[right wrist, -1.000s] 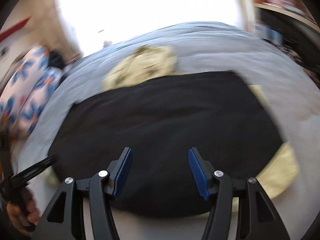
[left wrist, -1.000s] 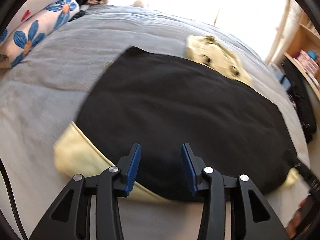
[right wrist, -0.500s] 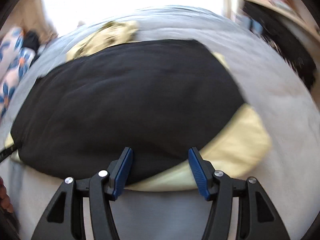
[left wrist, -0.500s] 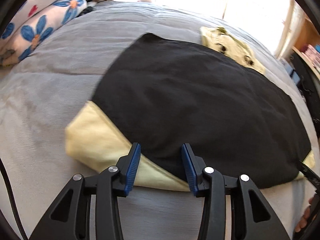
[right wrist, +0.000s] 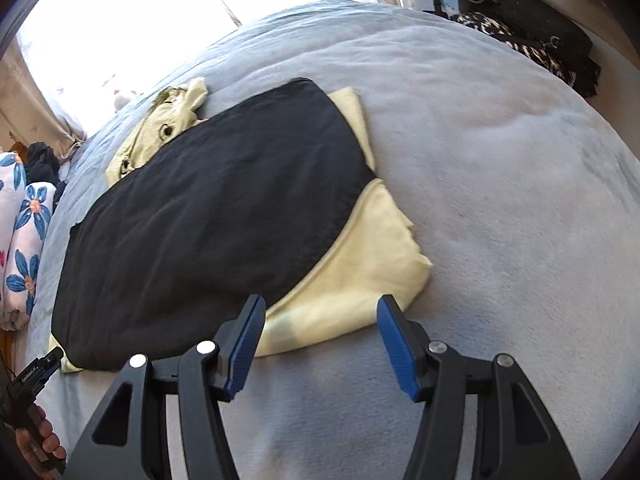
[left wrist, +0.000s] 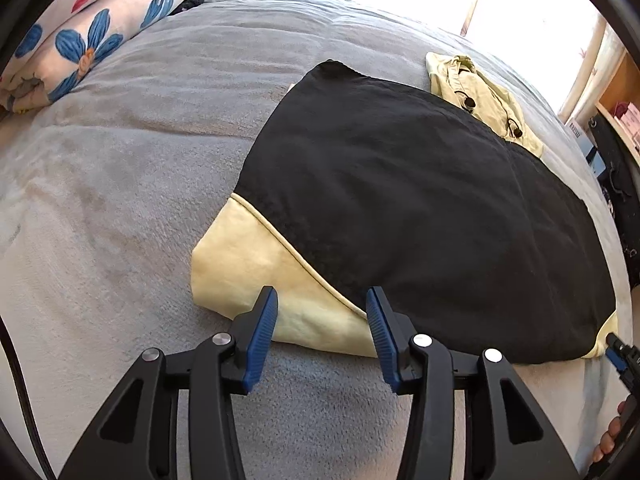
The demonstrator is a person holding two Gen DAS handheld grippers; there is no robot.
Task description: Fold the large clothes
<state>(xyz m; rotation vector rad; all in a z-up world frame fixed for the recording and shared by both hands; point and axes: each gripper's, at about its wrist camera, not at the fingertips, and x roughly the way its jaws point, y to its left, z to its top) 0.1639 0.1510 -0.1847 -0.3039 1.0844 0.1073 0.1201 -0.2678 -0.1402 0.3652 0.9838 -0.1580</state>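
Observation:
A large black and pale-yellow garment [left wrist: 400,200] lies flat on a grey bed, its hood [left wrist: 476,96] at the far end. It also shows in the right wrist view [right wrist: 208,208]. My left gripper [left wrist: 322,320] is open and empty, just above the garment's near left yellow corner [left wrist: 248,268]. My right gripper [right wrist: 320,328] is open and empty, over the near right yellow corner [right wrist: 368,252]. The tip of the right gripper shows at the left view's right edge [left wrist: 620,356]; the left gripper's tip shows at the lower left of the right view [right wrist: 36,372].
The grey blanket [left wrist: 120,184] covers the whole bed. Floral pillows [left wrist: 92,36] lie at the far left. A shelf with dark items [right wrist: 520,12] stands beside the bed on the right. A bright window lies beyond the bed.
Both grippers have drawn back toward the near edge and spread apart, the left toward the left yellow corner and the right toward the right one. Both stay open.

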